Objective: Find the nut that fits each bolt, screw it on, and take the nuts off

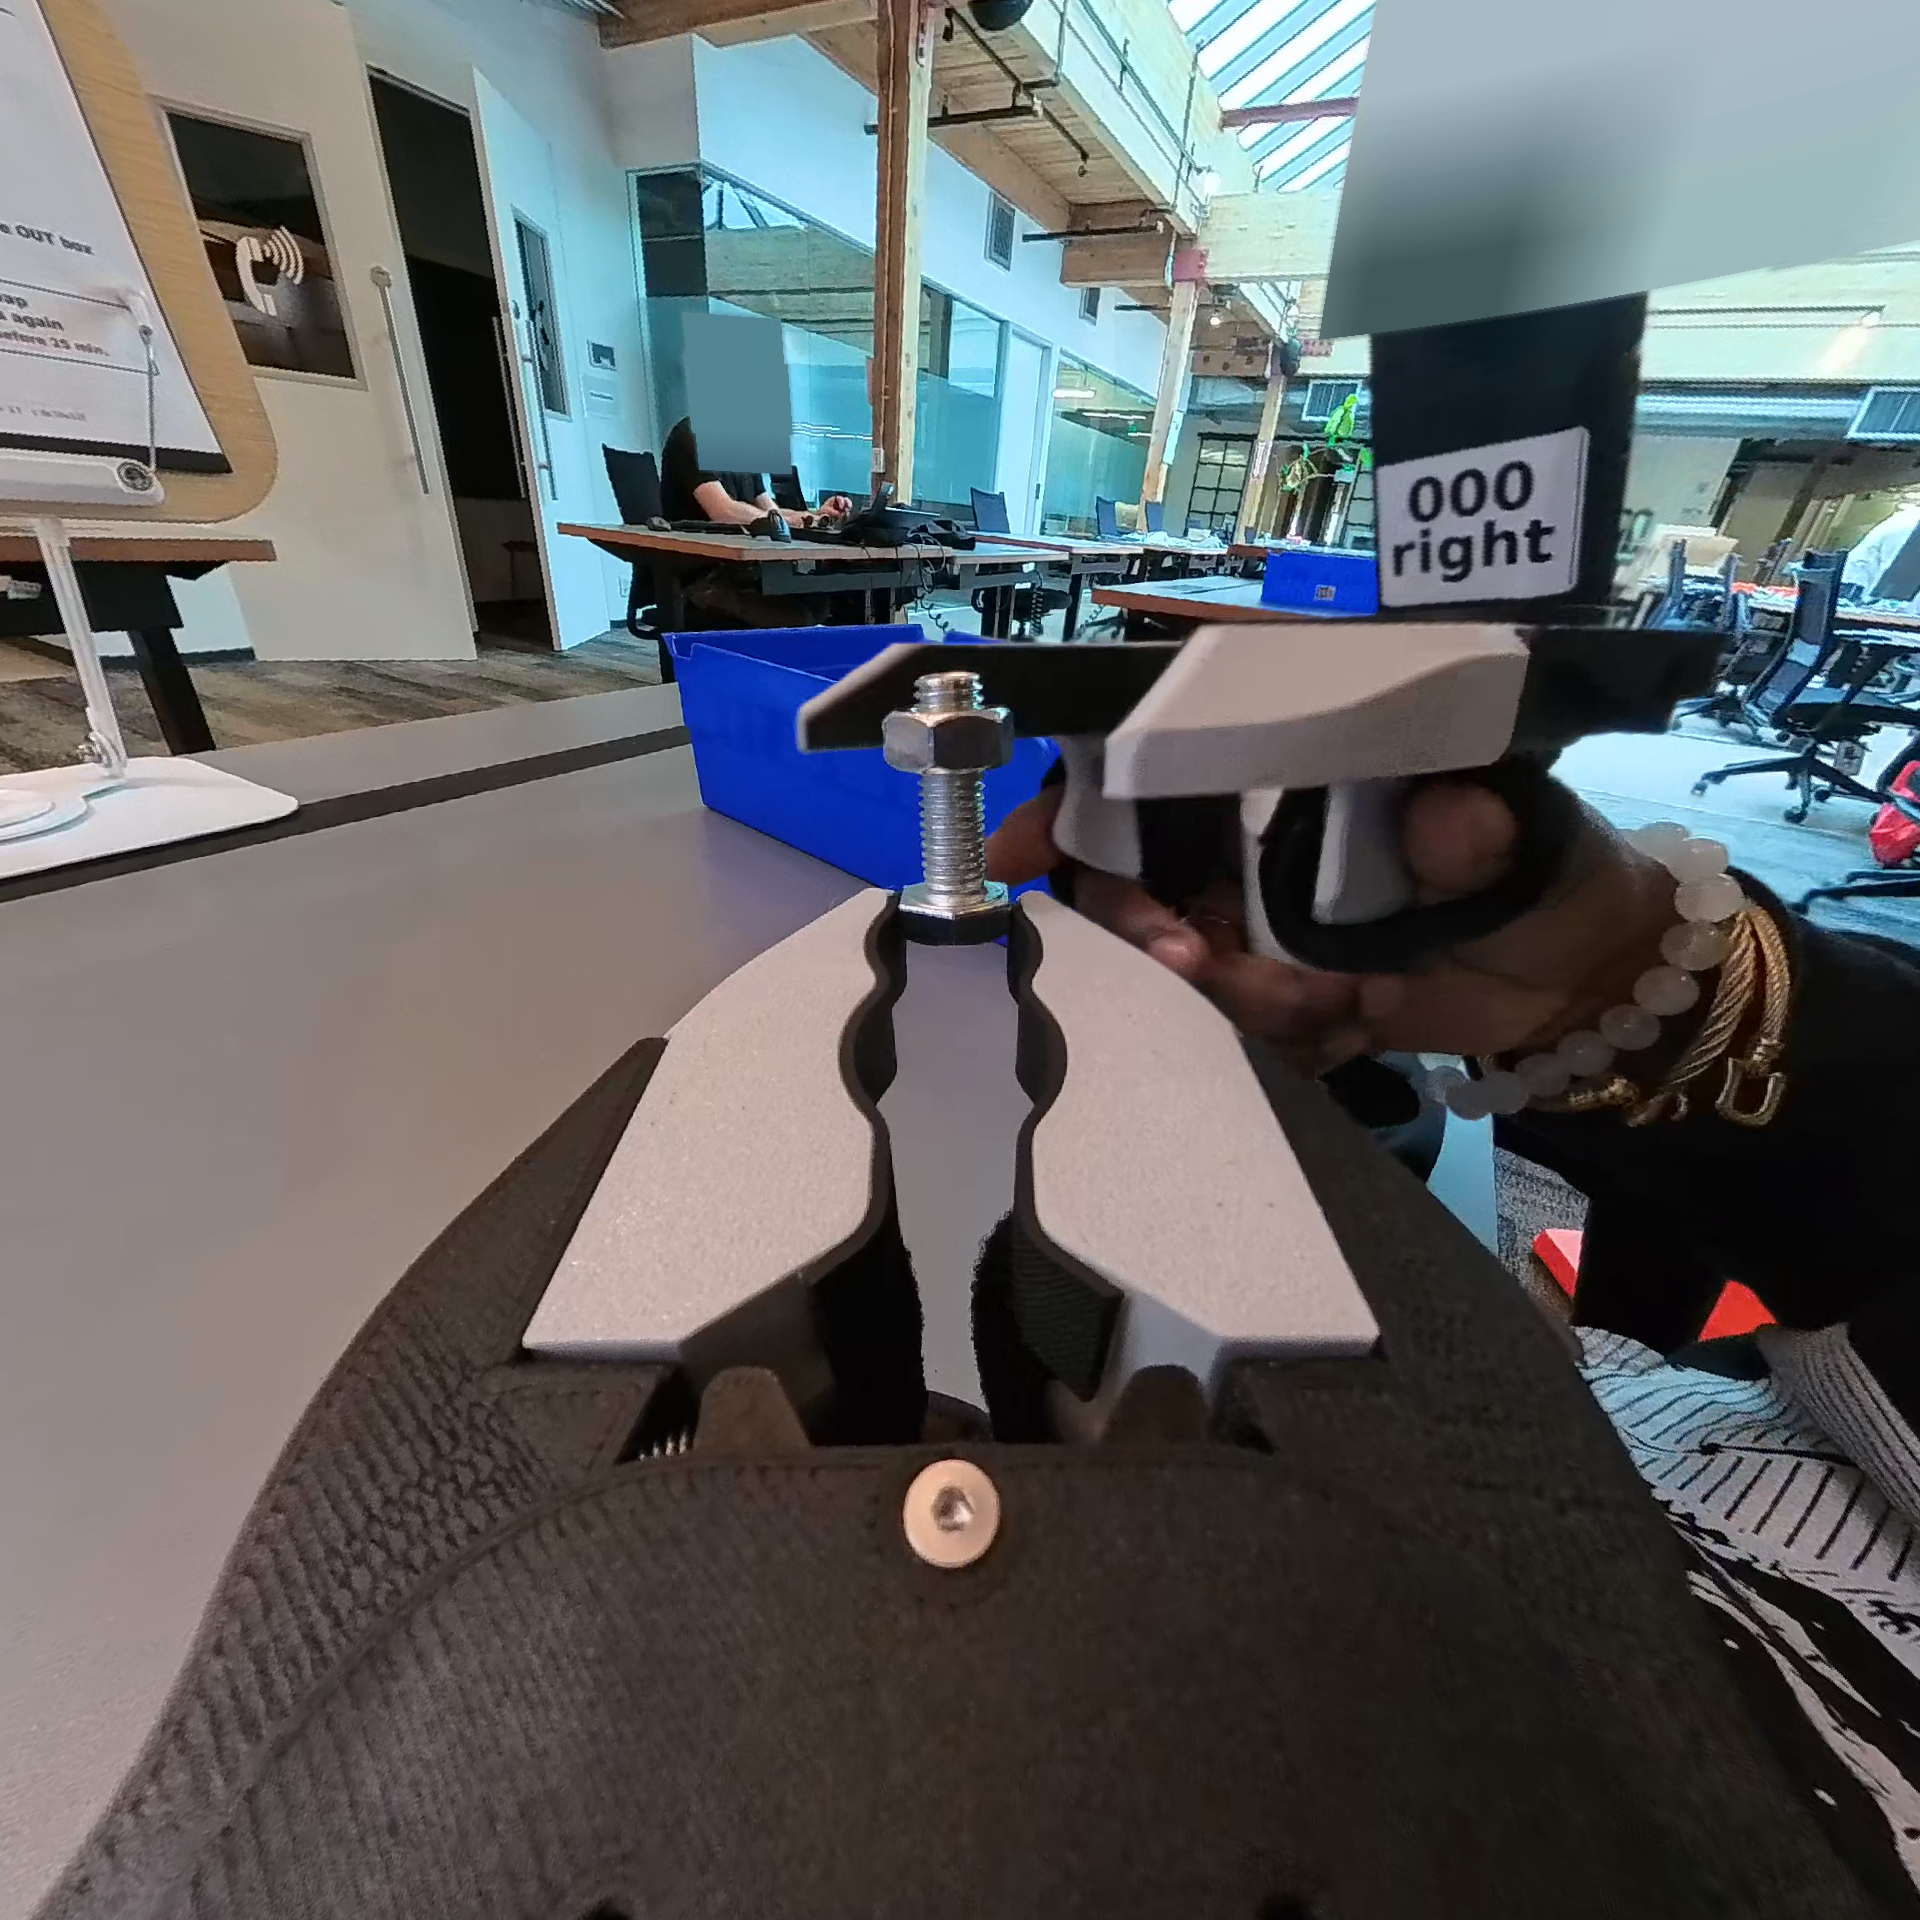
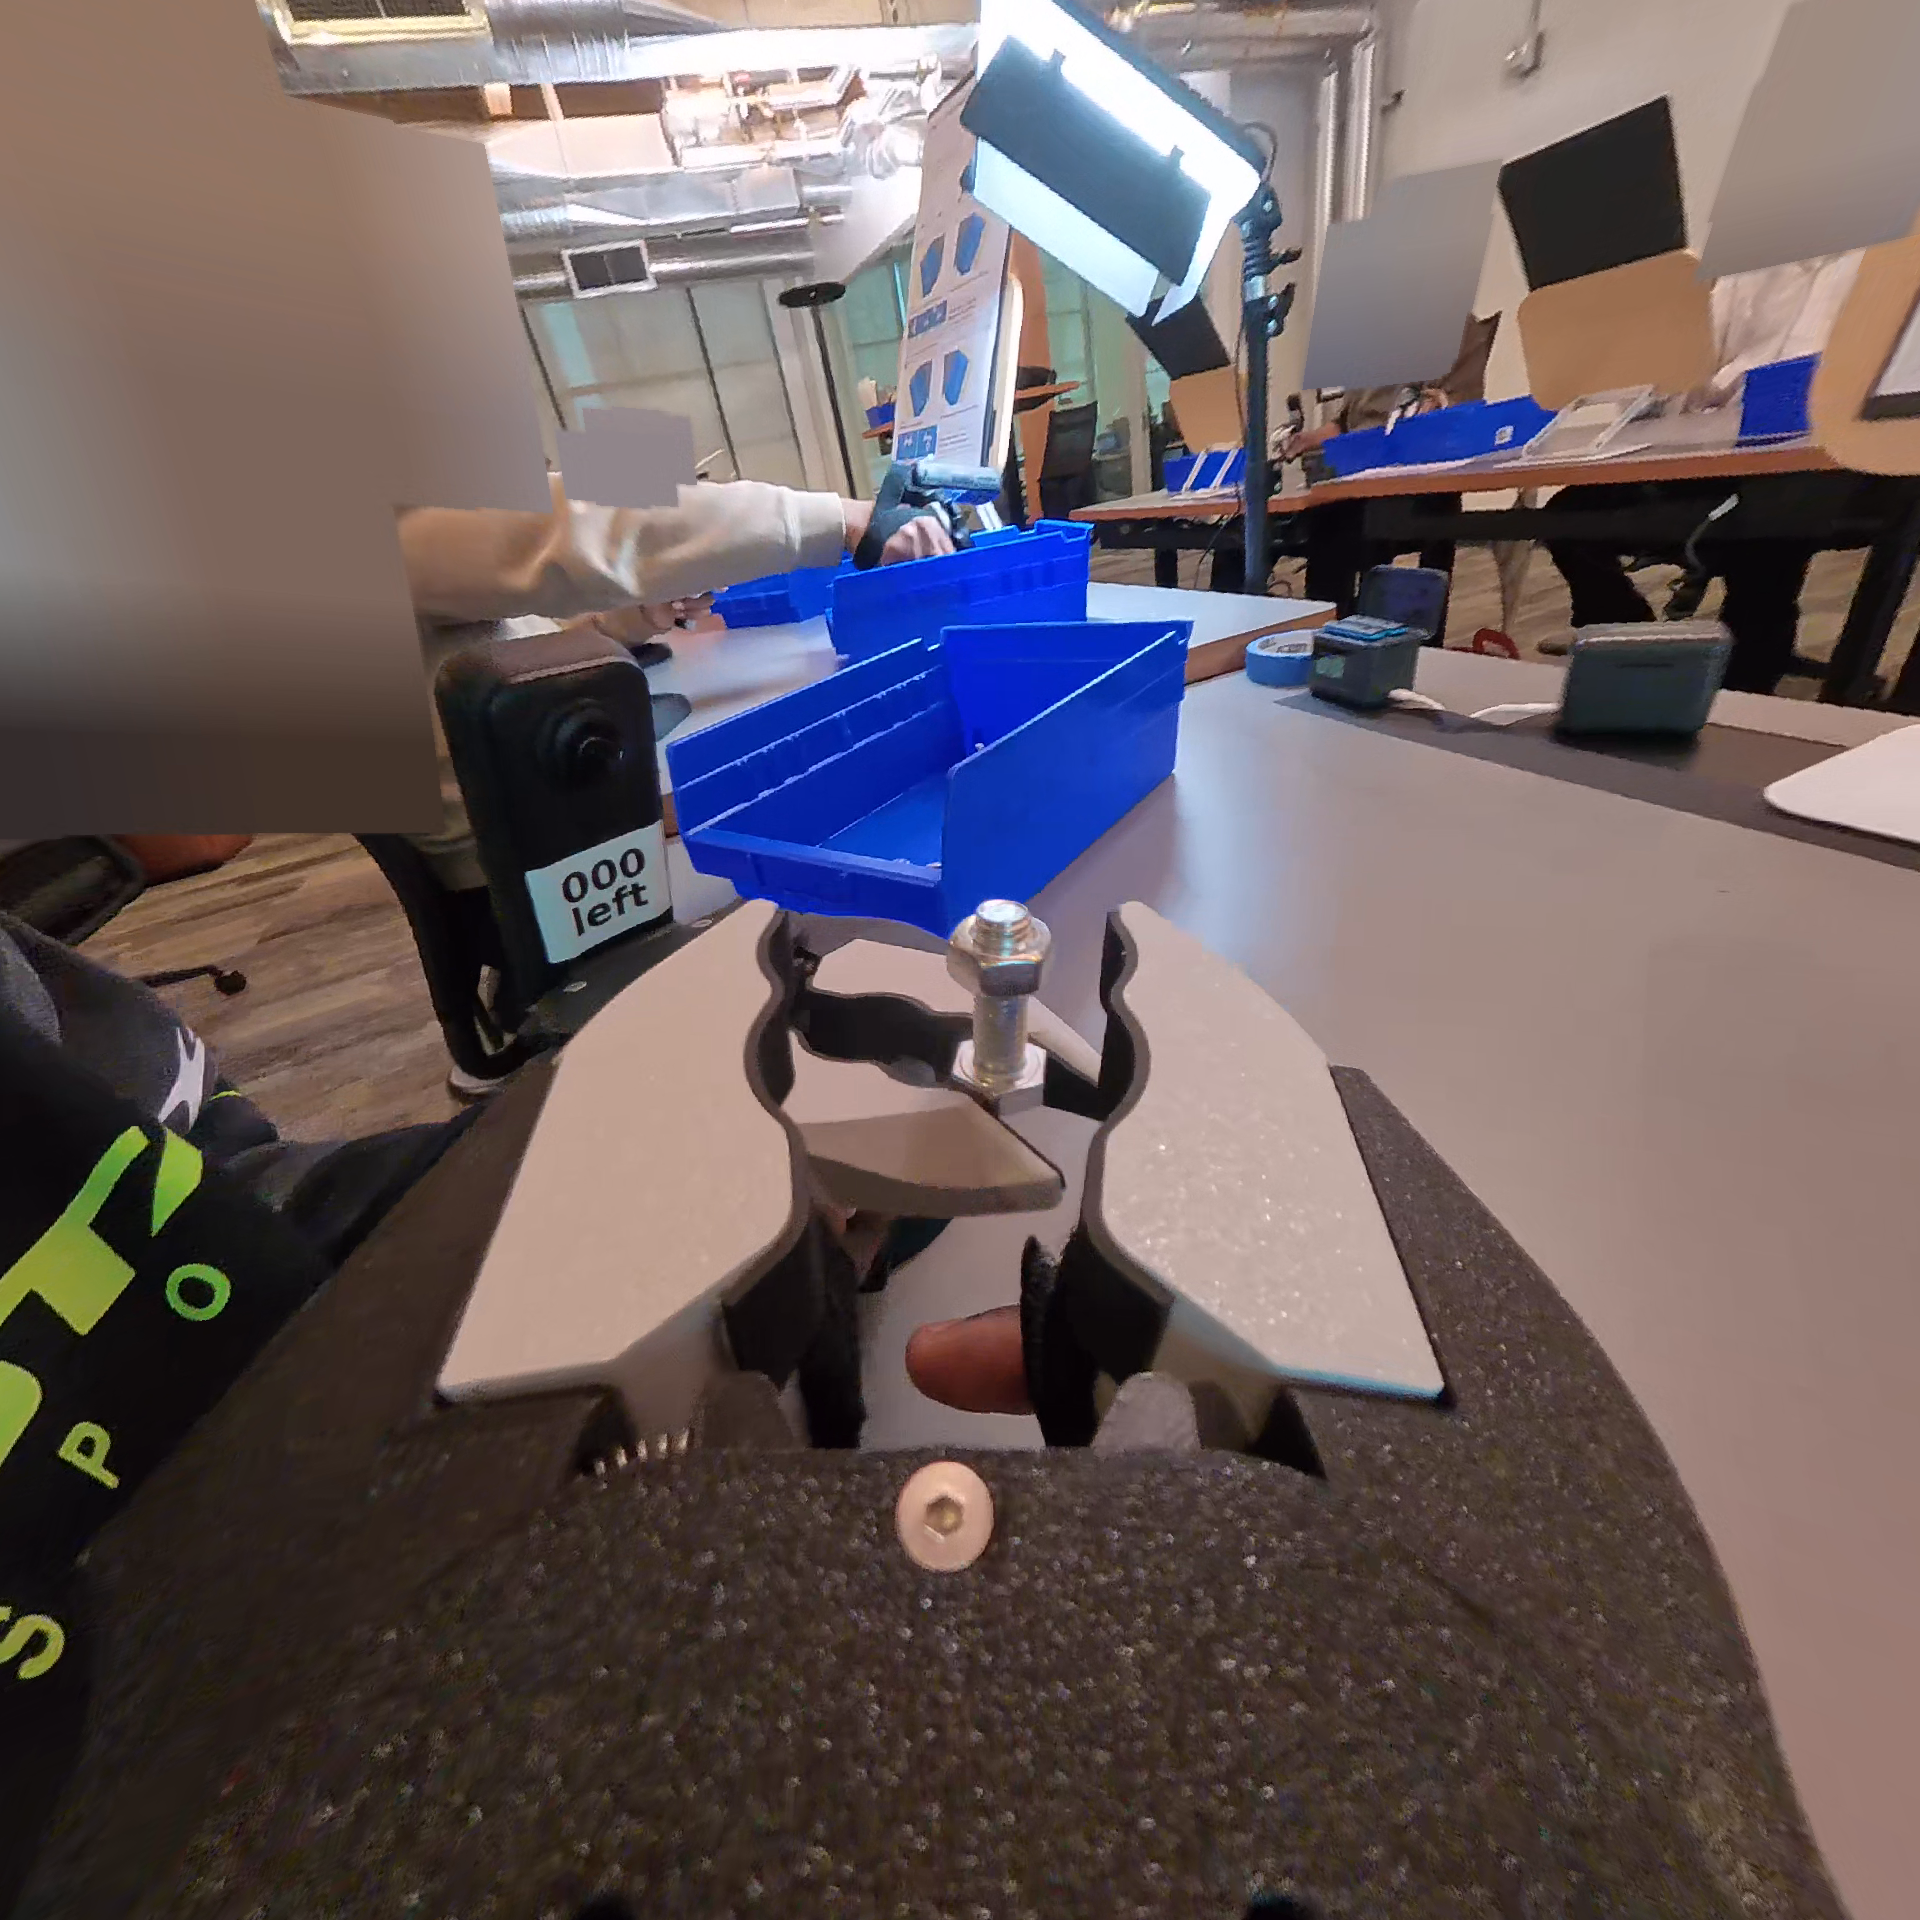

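Between the tips of my left tongs [image 1: 954,920] sits the hex head of a silver bolt [image 1: 953,821], and both pads press against its flats, so the left tongs are clamped on the bolt. Its threaded shank stands upright above my fingertips, over the grey table [image 1: 364,1039]. Near the top of the thread a silver hex nut [image 1: 947,736] is screwed on, with a few turns of thread showing above it.

My right tongs [image 2: 940,961] come in from the side at the height of the nut. Their fingers stand wide apart with the nut between them; in the right wrist view the nut [image 2: 1000,961] is nearer the right-hand finger [image 2: 1127,966], and I see a gap on either side, so the right tongs are open and grip nothing. From the left wrist view one dark finger [image 1: 894,696] of the right tongs passes behind the nut, and the hand [image 1: 1455,935] working them wears a black glove, a string of pale beads and a gold bracelet.

Beyond the bolt a blue plastic bin [image 2: 935,769] rests on the table, well behind my fingertips. Farther off in the right wrist view lie a roll of blue tape [image 2: 1276,660] and two small grey cases [image 2: 1647,675].
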Action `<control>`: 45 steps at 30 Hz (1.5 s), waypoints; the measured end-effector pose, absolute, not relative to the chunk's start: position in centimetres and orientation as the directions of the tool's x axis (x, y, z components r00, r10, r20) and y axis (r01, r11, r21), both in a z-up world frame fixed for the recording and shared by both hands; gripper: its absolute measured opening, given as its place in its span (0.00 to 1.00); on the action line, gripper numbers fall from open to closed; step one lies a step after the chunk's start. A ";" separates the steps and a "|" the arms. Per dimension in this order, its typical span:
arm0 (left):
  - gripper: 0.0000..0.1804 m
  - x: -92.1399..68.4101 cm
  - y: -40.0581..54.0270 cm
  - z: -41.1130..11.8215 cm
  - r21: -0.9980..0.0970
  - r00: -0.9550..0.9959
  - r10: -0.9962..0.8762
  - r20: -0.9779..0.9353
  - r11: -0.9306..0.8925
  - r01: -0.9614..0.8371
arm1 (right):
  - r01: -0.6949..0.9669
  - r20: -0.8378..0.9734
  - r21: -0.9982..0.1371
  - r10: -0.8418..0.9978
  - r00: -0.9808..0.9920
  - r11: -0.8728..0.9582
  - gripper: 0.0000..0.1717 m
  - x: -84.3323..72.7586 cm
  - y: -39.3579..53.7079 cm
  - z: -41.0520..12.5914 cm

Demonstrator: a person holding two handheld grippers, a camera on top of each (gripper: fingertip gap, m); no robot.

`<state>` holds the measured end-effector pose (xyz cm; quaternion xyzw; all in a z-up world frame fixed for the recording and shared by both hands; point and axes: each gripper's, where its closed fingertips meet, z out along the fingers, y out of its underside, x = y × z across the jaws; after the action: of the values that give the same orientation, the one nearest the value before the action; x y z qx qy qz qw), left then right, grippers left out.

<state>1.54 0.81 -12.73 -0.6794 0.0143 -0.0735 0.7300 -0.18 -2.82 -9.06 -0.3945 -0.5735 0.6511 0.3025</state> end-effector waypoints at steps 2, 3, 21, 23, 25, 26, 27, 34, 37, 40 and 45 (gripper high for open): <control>0.10 1.6 0.8 -12.7 -0.994 0.989 -0.127 0.078 0.067 0.087 | 0.073 -0.163 -0.986 0.838 -0.521 -0.147 0.34 -0.7 -3.4 -9.2; 0.10 1.6 0.8 -12.7 -0.994 0.989 -0.128 0.077 0.066 0.086 | 0.077 -0.160 -0.987 0.836 -0.525 -0.141 0.34 -0.9 -3.6 -9.3; 0.10 1.5 0.8 -12.8 -0.994 0.989 -0.122 0.080 0.065 0.089 | 0.024 -0.110 -0.993 0.866 -0.488 -0.113 0.14 2.0 -2.0 -9.1; 0.10 1.5 0.9 -12.8 -0.994 0.989 -0.124 0.080 0.061 0.088 | 0.006 -0.107 -0.993 0.850 -0.516 -0.121 0.11 2.7 -2.1 -8.6; 0.10 1.5 0.9 -12.8 -0.995 0.989 -0.123 0.076 0.061 0.084 | 0.007 -0.102 -0.994 0.859 -0.501 -0.114 0.11 2.7 -1.7 -8.6; 0.10 1.5 0.9 -12.8 -0.995 0.989 -0.124 0.076 0.060 0.084 | 0.008 -0.096 -0.994 0.868 -0.487 -0.106 0.12 2.5 -1.5 -8.7; 0.10 1.5 0.9 -12.8 -0.995 0.989 -0.124 0.077 0.060 0.085 | 0.010 -0.095 -0.995 0.876 -0.473 -0.103 0.15 2.2 -1.3 -8.9; 0.10 1.6 0.9 -12.8 -0.995 0.989 -0.128 0.072 0.058 0.080 | 0.047 -0.139 -0.990 0.855 -0.499 -0.134 0.33 -0.3 -2.6 -9.3; 0.10 1.7 0.9 -12.8 -0.995 0.989 -0.130 0.071 0.059 0.079 | 0.053 -0.129 -0.992 0.843 -0.522 -0.119 0.32 -0.9 -3.3 -9.2; 0.10 1.7 0.9 -12.9 -0.995 0.989 -0.133 0.072 0.057 0.080 | 0.063 -0.119 -0.993 0.836 -0.535 -0.101 0.30 -1.2 -3.7 -9.3; 0.10 1.7 0.9 -12.9 -0.996 0.989 -0.133 0.068 0.056 0.076 | 0.054 -0.109 -0.994 0.829 -0.549 -0.094 0.28 -0.8 -3.8 -9.5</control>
<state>1.72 0.89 -12.88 -0.6832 0.0208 -0.0720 0.7264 -0.80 -3.82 -9.53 -0.3669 -0.6017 0.6422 0.3014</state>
